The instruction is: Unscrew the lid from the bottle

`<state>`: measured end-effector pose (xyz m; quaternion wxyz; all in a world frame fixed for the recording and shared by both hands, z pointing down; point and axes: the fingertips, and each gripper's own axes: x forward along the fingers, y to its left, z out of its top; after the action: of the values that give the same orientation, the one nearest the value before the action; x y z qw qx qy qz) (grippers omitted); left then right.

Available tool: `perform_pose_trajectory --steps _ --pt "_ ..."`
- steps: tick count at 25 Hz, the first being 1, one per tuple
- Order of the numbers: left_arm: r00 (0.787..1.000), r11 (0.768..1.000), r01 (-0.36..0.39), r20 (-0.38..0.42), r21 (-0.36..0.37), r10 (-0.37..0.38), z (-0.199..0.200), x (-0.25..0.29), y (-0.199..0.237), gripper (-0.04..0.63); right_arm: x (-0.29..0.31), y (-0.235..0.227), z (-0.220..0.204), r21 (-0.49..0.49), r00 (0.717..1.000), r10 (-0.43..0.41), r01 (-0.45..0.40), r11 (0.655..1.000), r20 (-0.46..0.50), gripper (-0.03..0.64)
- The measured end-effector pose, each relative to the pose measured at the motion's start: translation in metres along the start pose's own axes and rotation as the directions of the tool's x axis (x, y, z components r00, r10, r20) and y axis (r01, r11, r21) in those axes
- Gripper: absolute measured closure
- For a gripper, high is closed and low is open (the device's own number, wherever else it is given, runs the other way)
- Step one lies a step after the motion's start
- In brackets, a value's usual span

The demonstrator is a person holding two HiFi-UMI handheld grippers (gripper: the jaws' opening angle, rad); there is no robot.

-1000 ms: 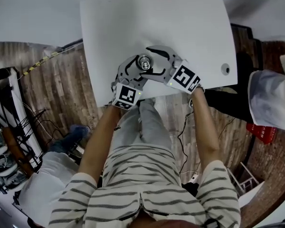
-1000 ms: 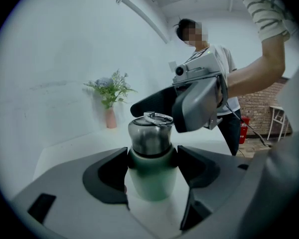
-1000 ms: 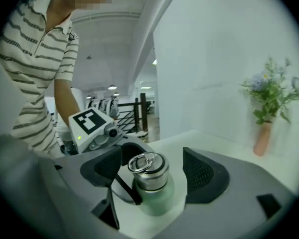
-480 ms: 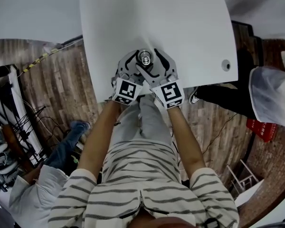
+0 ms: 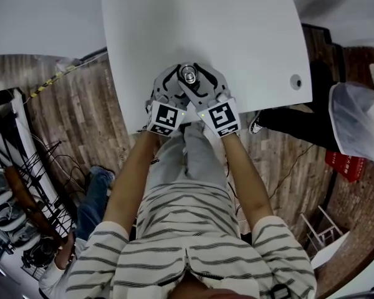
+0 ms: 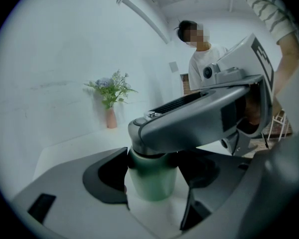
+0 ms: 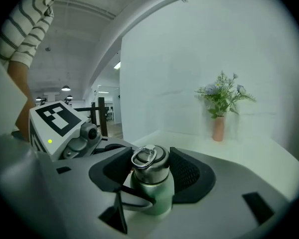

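A green bottle (image 6: 152,176) with a metal lid (image 7: 148,164) and a ring on top stands on the white table (image 5: 237,36) near its front edge. My left gripper (image 6: 152,183) is shut on the green body, a pad on each side. My right gripper (image 7: 149,171) reaches in higher, at the lid. Its jaws have just been closing, and both ribbed pads (image 7: 187,173) now touch the lid's sides. In the head view both grippers ring the bottle's top (image 5: 188,75), with their marker cubes (image 5: 167,118) side by side just off the table's edge.
A pink vase of flowers (image 7: 219,123) stands at the table's far side. A round hole (image 5: 296,81) sits near the table's right front corner. One person stands beyond the table (image 6: 204,59); another in white is at the right (image 5: 358,129).
My right gripper swung from the bottle's right side round to beside the left gripper, and its jaws narrowed onto the lid. The left gripper and the bottle stayed put.
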<state>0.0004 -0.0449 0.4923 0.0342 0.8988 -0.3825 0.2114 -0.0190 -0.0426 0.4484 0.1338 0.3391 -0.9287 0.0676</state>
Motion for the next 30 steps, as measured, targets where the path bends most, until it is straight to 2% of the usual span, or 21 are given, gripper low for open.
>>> perform_pose_trajectory --steps 3,6,12,18,19,21,22,23,25,27,30 --pt "1.0 1.0 -0.002 0.002 -0.001 0.002 0.001 0.002 -0.001 0.287 -0.001 -0.001 -0.001 -0.044 0.994 0.106 -0.106 0.993 -0.012 0.374" --pt "1.0 1.0 0.002 0.0 -0.002 -0.002 0.0 0.003 0.0 0.285 0.0 0.001 -0.002 -0.086 0.973 0.227 -0.229 0.97 -0.031 0.374" --pt "1.0 1.0 0.007 -0.002 0.0 -0.007 -0.002 0.001 0.002 0.287 0.002 0.006 -0.002 -0.163 0.902 0.423 -0.432 0.887 -0.087 0.374" --pt "1.0 1.0 0.009 -0.006 -0.001 -0.009 -0.002 -0.001 0.002 0.285 0.001 0.01 -0.003 -0.177 0.836 0.526 -0.548 0.818 -0.159 0.373" --pt "1.0 1.0 0.008 -0.006 -0.001 -0.008 -0.002 -0.001 0.002 0.286 0.001 0.01 -0.002 -0.172 0.835 0.526 -0.549 0.818 -0.161 0.372" --pt "1.0 1.0 0.006 -0.005 -0.003 -0.006 -0.001 0.0 0.003 0.285 0.002 0.006 0.002 -0.119 0.858 0.497 -0.511 0.851 -0.131 0.364" --pt "1.0 1.0 0.005 -0.005 -0.004 -0.005 -0.001 0.001 0.003 0.285 0.002 0.003 0.005 -0.074 0.878 0.47 -0.476 0.876 -0.093 0.272" --pt "1.0 1.0 0.004 -0.004 -0.004 -0.004 -0.001 0.002 0.003 0.285 0.001 0.0 0.009 -0.032 0.9 0.434 -0.435 0.9 -0.051 0.233" --pt "1.0 1.0 0.003 -0.003 -0.005 -0.003 -0.001 0.003 0.004 0.285 -0.001 -0.003 0.013 0.016 0.938 0.346 -0.346 0.938 0.001 0.235" --pt "1.0 1.0 0.004 -0.004 -0.006 -0.004 -0.001 0.003 0.003 0.285 -0.004 -0.003 0.01 0.026 0.968 0.249 -0.249 0.968 -0.004 0.255" --pt "1.0 1.0 0.004 -0.005 -0.007 -0.004 -0.003 0.002 0.003 0.285 -0.006 -0.006 0.004 0.059 0.994 0.105 -0.105 0.993 -0.009 0.317"
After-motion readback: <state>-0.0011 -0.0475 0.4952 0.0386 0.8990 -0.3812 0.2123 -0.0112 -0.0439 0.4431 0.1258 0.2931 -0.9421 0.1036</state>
